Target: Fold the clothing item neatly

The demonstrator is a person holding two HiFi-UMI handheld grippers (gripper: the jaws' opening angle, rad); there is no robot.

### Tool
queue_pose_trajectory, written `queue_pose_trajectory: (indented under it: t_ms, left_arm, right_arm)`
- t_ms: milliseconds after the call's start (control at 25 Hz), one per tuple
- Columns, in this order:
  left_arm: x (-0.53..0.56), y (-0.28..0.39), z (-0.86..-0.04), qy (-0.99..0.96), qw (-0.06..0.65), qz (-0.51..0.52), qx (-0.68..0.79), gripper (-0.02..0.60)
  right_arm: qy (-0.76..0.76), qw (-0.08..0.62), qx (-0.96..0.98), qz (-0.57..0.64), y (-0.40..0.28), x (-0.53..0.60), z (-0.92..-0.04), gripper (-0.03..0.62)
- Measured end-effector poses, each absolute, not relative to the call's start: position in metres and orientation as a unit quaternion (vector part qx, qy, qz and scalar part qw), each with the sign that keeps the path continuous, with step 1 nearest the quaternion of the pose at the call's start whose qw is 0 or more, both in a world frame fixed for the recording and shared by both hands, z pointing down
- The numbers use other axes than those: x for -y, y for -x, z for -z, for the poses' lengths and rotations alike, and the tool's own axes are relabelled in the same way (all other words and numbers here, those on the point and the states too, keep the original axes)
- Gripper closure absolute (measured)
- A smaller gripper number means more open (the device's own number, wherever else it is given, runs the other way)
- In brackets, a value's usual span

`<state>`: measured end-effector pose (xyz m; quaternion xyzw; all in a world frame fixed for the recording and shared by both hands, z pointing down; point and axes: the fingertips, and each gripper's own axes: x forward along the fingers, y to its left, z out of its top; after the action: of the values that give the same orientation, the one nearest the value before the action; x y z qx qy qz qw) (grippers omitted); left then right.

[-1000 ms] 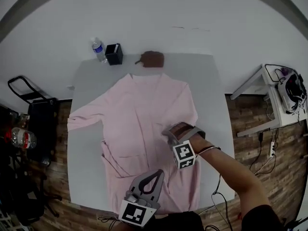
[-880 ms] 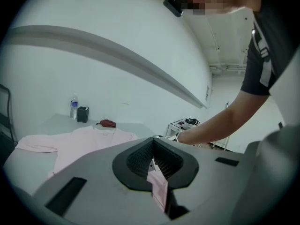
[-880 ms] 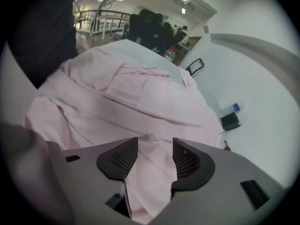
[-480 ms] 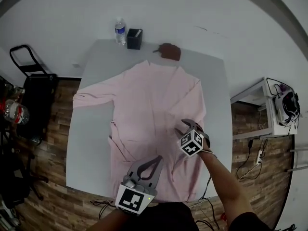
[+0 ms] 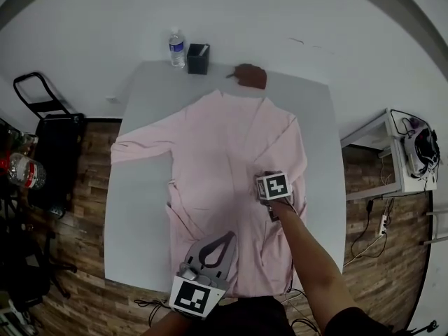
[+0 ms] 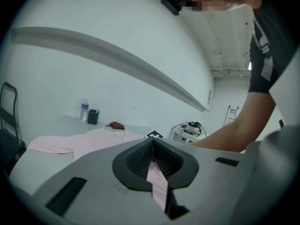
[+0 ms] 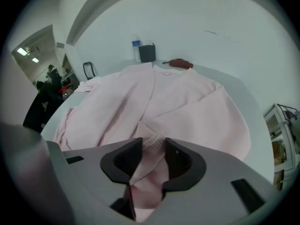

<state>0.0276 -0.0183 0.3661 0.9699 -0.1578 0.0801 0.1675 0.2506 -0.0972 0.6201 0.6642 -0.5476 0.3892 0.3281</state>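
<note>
Across the grey table [image 5: 136,187] lay the pink garment [image 5: 224,152], spread flat, likely light and limp, best pinched at hems. Left gripper [image 6: 152,146] clenched cloth near the near hem; right gripper [image 7: 153,142], jaws apart, had just been closing around a fold.

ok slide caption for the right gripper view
Right gripper, jaws just closing, pink garment fabric between them, over the table
</note>
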Motion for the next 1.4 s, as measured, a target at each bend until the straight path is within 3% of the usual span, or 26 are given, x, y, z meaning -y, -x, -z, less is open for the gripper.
queue_pose_trajectory:
  t_ms: [40,80,200,360,400,480,800,1040,1320,1400]
  left_arm:
    - [0.019,-0.027,-0.367,-0.97,0.169,-0.08,0.158,0.577]
    - [0.02,-0.026,-0.367,-0.969,0.17,-0.08,0.159,0.577]
    - [0.023,-0.022,-0.368,-0.968,0.175,-0.077,0.161,0.577]
    - [0.028,-0.02,-0.369,-0.967,0.176,-0.074,0.171,0.577]
    - [0.029,-0.019,-0.37,-0.966,0.176,-0.073,0.173,0.577]
    - [0.034,-0.016,-0.372,-0.964,0.179,-0.069,0.183,0.577]
    - [0.136,0.069,-0.402,-0.932,0.173,-0.06,0.314,0.577]
    - [0.223,0.153,-0.428,-0.901,0.143,-0.072,0.403,0.575]
    - [0.262,0.215,-0.451,-0.861,0.158,-0.081,0.476,0.575]
    - [0.262,0.219,-0.447,-0.857,0.155,-0.085,0.484,0.575]
  right_arm:
    - [-0.667,0.332,0.543,-0.387,-0.252,0.095,-0.62,0.501]
    - [-0.672,0.328,0.545,-0.38,-0.253,0.094,-0.618,0.558]
    - [-0.663,0.292,0.604,-0.332,-0.229,0.102,-0.598,0.569]
    - [-0.539,0.342,0.724,-0.26,-0.155,0.105,-0.58,0.564]
    - [-0.508,0.366,0.738,-0.252,-0.142,0.101,-0.581,0.425]
    - [-0.479,0.393,0.751,-0.226,-0.128,0.103,-0.575,0.378]
    - [-0.434,0.334,0.826,-0.134,-0.008,0.208,-0.53,0.379]
    - [-0.394,0.353,0.844,-0.09,0.07,0.263,-0.538,0.381]
    - [-0.354,0.382,0.853,-0.049,0.103,0.268,-0.518,0.387]
    - [-0.353,0.383,0.853,-0.037,0.101,0.271,-0.511,0.424]
